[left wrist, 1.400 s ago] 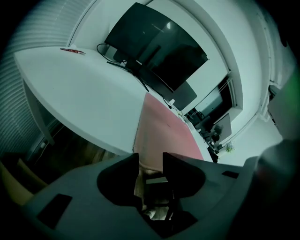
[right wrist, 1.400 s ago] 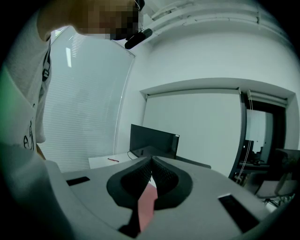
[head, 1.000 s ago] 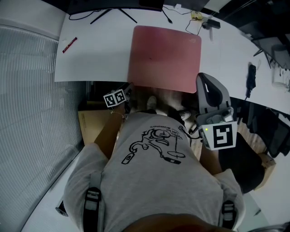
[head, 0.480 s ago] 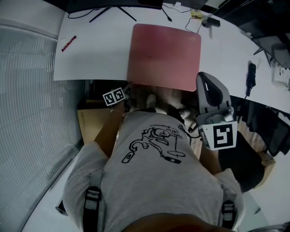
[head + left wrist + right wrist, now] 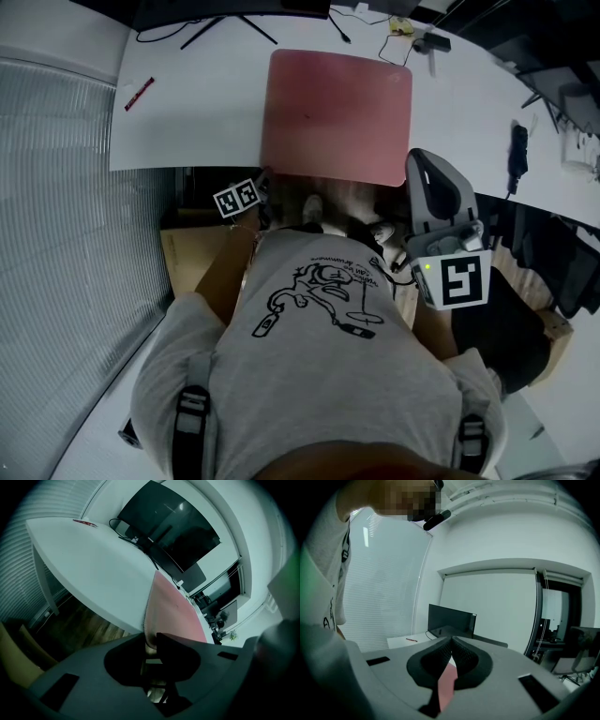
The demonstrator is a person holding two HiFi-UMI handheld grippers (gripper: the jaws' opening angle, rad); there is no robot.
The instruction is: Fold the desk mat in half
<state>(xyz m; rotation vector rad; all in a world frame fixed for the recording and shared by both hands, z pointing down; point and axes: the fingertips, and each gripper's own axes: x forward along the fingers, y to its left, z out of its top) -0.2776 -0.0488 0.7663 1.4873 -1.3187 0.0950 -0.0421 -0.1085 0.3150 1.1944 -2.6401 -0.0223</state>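
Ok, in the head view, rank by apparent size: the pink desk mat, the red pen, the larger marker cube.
1. desk mat
2. larger marker cube, inflated by nearness to the camera
3. red pen

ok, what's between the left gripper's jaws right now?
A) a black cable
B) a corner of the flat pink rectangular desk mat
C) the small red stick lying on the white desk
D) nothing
B: the left gripper has just been closing its jaws, and its own view shows the near left corner of the pink rectangular desk mat pinched between them, just past the edge of the white desk.
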